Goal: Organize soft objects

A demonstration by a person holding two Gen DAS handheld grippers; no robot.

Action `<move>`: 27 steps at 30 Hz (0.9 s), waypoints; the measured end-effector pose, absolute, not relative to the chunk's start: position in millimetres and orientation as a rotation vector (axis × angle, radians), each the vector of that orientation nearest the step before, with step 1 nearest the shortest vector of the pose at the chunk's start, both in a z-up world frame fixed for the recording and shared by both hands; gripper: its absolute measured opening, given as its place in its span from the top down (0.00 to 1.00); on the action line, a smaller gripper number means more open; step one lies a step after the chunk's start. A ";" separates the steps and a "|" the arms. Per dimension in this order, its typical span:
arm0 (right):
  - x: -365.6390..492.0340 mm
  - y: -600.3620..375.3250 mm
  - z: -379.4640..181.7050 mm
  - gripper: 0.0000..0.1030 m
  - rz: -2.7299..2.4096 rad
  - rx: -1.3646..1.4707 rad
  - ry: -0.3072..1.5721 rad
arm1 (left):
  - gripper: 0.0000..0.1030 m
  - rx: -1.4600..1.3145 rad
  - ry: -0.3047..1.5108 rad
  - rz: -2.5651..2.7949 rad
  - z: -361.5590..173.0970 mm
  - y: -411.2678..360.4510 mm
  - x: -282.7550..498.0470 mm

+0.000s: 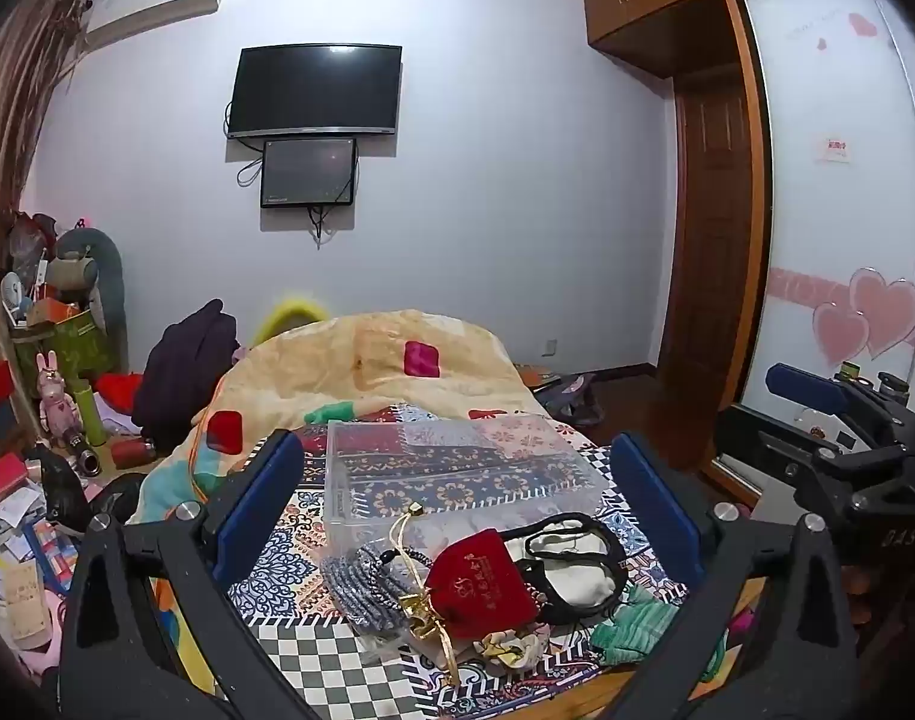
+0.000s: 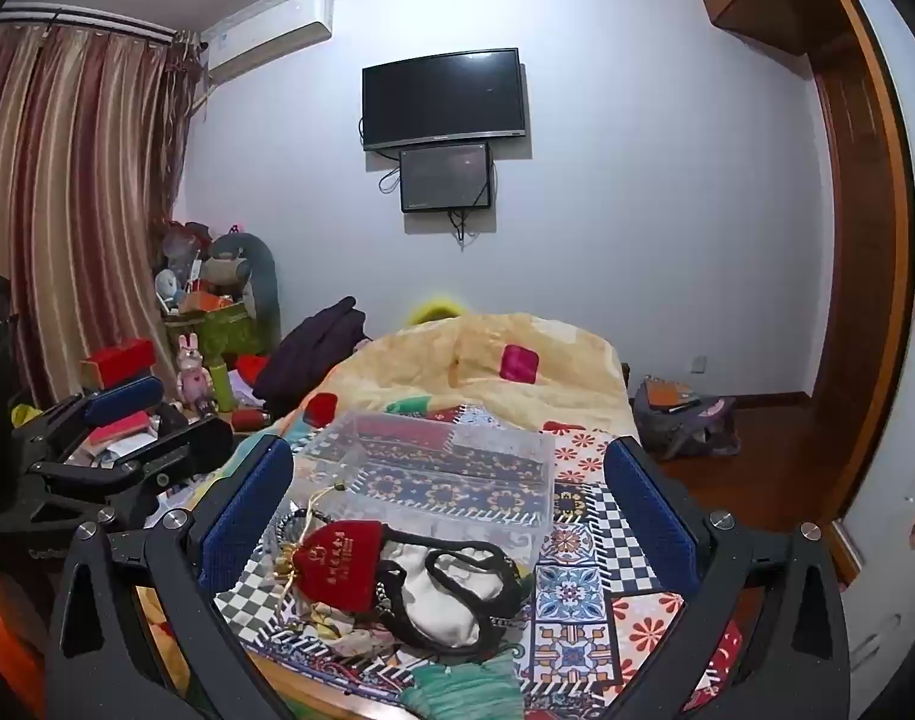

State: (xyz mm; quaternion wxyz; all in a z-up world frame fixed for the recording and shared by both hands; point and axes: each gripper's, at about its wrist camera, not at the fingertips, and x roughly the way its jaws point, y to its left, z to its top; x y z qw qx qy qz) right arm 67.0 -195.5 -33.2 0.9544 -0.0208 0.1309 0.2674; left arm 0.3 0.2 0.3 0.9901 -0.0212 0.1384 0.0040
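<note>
A heap of soft things lies on the patterned bedspread [image 1: 313, 546] near the bed's front edge: a red velvet pouch [image 1: 481, 579] [image 2: 337, 564], a white pouch with black cord [image 1: 571, 570] [image 2: 445, 588], a grey knitted piece [image 1: 361, 588], a green striped cloth [image 1: 631, 624] [image 2: 463, 690]. A clear plastic box [image 1: 457, 468] [image 2: 433, 468] stands just behind them. My left gripper [image 1: 457, 492] is open and empty above the heap. My right gripper [image 2: 448, 492] is open and empty, also over it.
A folded yellow quilt [image 1: 361, 372] lies at the bed's far end with a dark garment [image 1: 187, 366] beside it. Toys and boxes [image 1: 55, 372] crowd the left side. A bag [image 2: 685, 420] sits on the floor at right, by the wardrobe [image 1: 829, 180].
</note>
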 end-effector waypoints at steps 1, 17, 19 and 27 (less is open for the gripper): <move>66.7 -195.3 -33.2 0.00 0.541 -0.046 0.264 | 0.00 -0.045 0.277 0.010 0.5 0.4 0.7; 65.6 -191.2 -31.9 0.00 0.548 -0.044 0.258 | 0.00 -0.039 0.254 0.008 2.7 -2.3 -4.2; 63.8 -196.1 -30.2 0.00 0.550 -0.037 0.253 | 0.00 -0.039 0.254 0.009 2.5 -2.0 -4.2; 62.6 -196.9 -28.9 0.00 0.550 -0.032 0.249 | 0.00 -0.040 0.250 0.014 3.5 -2.2 -5.2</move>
